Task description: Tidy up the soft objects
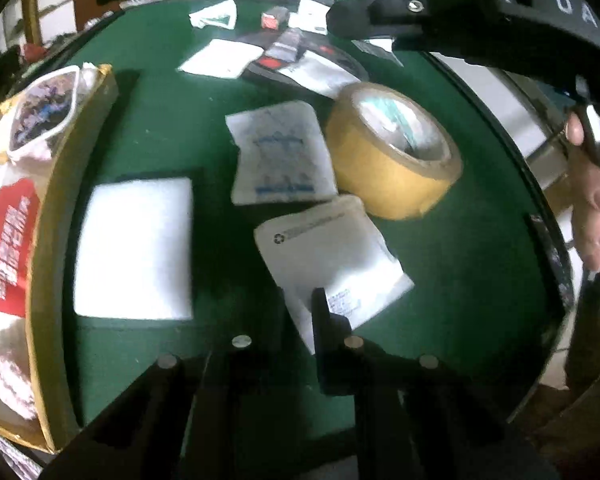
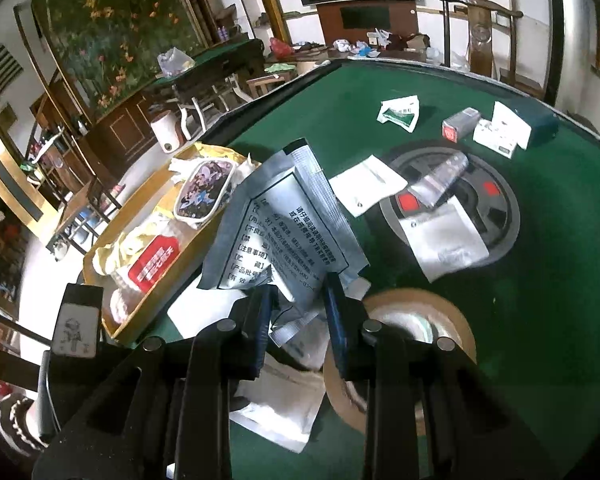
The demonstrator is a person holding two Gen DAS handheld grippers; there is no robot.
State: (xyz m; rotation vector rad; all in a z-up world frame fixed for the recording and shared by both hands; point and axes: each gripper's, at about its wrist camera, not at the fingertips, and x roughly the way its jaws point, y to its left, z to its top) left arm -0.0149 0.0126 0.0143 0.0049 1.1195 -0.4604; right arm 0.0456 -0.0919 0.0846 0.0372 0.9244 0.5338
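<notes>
Your right tongs (image 2: 296, 312) were clamped on a crumpled silver sachet (image 2: 284, 224), its printed face turned toward the camera and its lower edge pinched between the two fingers. The sachet was held up off the green table (image 2: 540, 280), above the tape roll (image 2: 400, 344) and a white packet (image 2: 276, 412) lying below the fingers.

Your left tongs (image 1: 300, 320) stood apart. The right finger (image 1: 324, 332) lay over the near corner of a white pouch (image 1: 328, 252); the left finger was too dark against the table (image 1: 160, 120) to place, so whether the pouch was touched could not be told. Nothing sat between the fingers.

In the left wrist view the pouch lay just beside the tape roll (image 1: 392, 152), with a blue-printed packet (image 1: 280, 152) touching its far edge and a plain white pad (image 1: 136, 248) well to the left. The yellow tray (image 1: 48, 208) ran along the table's left side, holding a red-labelled bag (image 1: 8, 240) and a patterned pouch (image 1: 44, 112). More white packets (image 2: 368, 190) lay farther off, around the round centre panel (image 2: 496, 208).
</notes>
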